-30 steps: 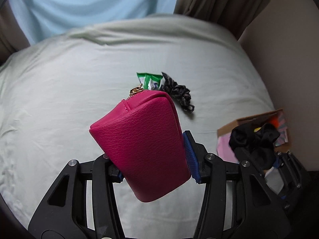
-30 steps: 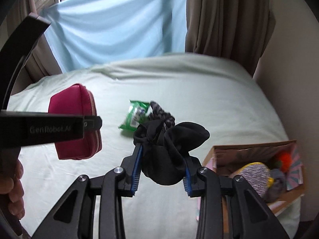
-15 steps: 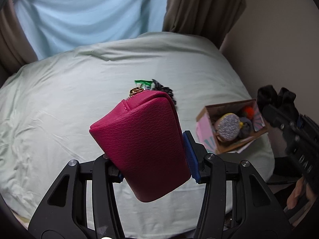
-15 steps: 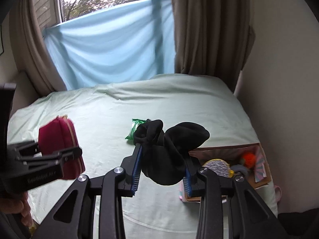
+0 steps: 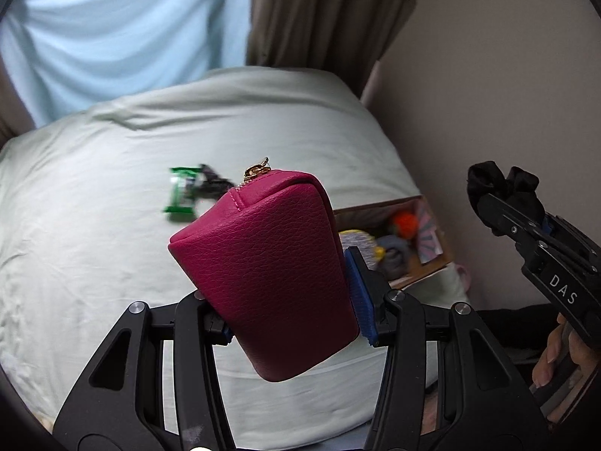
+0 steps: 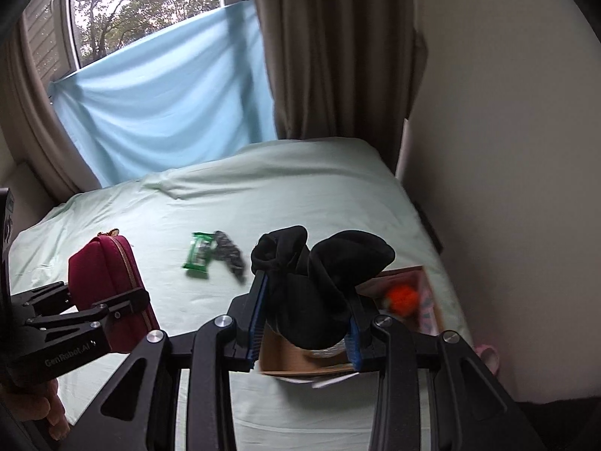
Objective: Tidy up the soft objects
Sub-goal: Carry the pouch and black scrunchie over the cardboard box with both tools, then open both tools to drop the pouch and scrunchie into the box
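The left gripper (image 5: pixel 289 297) is clenched on one magenta pouch (image 5: pixel 266 278), held in the air above the bed (image 5: pixel 94 225). The right gripper (image 6: pixel 304 323) grasps one black sock bundle (image 6: pixel 319 285), also aloft, over a cardboard box (image 6: pixel 285 357).

Compared with a second ago, both grippers have pulled back and up: more wall and window show, the box now sits just behind the sock in the right view, and the right gripper appears at the far right of the left view.

On the bed lie two loose things, touching: one green packet (image 6: pixel 199 253) and one dark scrunchie (image 6: pixel 229 251). The box rests at the bed's right edge, with one orange pom-pom (image 5: pixel 405 221) and other soft items I cannot count.
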{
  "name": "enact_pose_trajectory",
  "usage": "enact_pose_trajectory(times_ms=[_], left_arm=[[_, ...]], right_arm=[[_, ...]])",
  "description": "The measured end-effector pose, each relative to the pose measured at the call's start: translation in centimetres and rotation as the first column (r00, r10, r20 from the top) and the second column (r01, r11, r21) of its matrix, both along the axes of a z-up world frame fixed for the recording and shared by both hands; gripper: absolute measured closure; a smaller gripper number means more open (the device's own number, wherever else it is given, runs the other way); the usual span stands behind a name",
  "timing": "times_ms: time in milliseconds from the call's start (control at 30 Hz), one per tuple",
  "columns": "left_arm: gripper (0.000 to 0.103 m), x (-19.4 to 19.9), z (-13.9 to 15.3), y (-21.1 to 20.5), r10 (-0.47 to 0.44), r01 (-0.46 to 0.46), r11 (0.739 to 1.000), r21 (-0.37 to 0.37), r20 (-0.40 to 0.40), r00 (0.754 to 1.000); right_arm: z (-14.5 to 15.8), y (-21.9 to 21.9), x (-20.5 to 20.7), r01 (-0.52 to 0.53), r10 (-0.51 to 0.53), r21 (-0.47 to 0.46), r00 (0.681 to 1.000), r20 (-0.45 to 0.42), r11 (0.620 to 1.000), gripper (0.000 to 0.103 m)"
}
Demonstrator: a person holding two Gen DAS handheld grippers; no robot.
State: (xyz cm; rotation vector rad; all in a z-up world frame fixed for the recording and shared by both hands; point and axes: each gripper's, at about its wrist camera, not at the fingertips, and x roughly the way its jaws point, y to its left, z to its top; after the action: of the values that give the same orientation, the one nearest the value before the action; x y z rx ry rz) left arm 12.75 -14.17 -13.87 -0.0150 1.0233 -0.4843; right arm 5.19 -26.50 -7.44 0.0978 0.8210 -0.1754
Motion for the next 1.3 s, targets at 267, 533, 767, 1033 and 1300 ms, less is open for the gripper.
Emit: enact_pose_trajectory(times_ms=[267,533,767,1033,1300], left_arm=[[0.058,1.1,-4.4,-9.9,-0.062,0.063,0.998,0.009,-0.090,0.994],[0.058,3.3,-10.9,-17.6,-0.111,0.125,0.991,0.050,-0.223,0.968],[0.058,5.1,-17.8,-20.9,-0.122,0.156,0.985,0.069,-0.354,0.927],[0.058,5.3,-20.6,-22.2,-0.137,0.200,0.972,0.119,-0.402,0.905],[0.000,5.1,-19.8,-21.5,-0.144,0.228,0.954,0.197,-0.365,0.920]], right_arm=[[-3.4,-8.9,1.9,0.029,-0.027,0.023,0.996,-0.084,0.999,0.071],[-10.1,-15.5,5.1,0.068,-0.046,0.098,0.976,-0.211,0.993,0.071],[-16.1,-18.9,8.3,0.089,-0.031,0.174,0.949,-0.313,0.981,0.071],[-19.9,-18.9,10.5,0.066,0.027,0.229,0.925,-0.379,0.971,0.071],[-22.4,-19.9,12.4,0.125,0.059,0.385,0.900,-0.433,0.914,0.012]])
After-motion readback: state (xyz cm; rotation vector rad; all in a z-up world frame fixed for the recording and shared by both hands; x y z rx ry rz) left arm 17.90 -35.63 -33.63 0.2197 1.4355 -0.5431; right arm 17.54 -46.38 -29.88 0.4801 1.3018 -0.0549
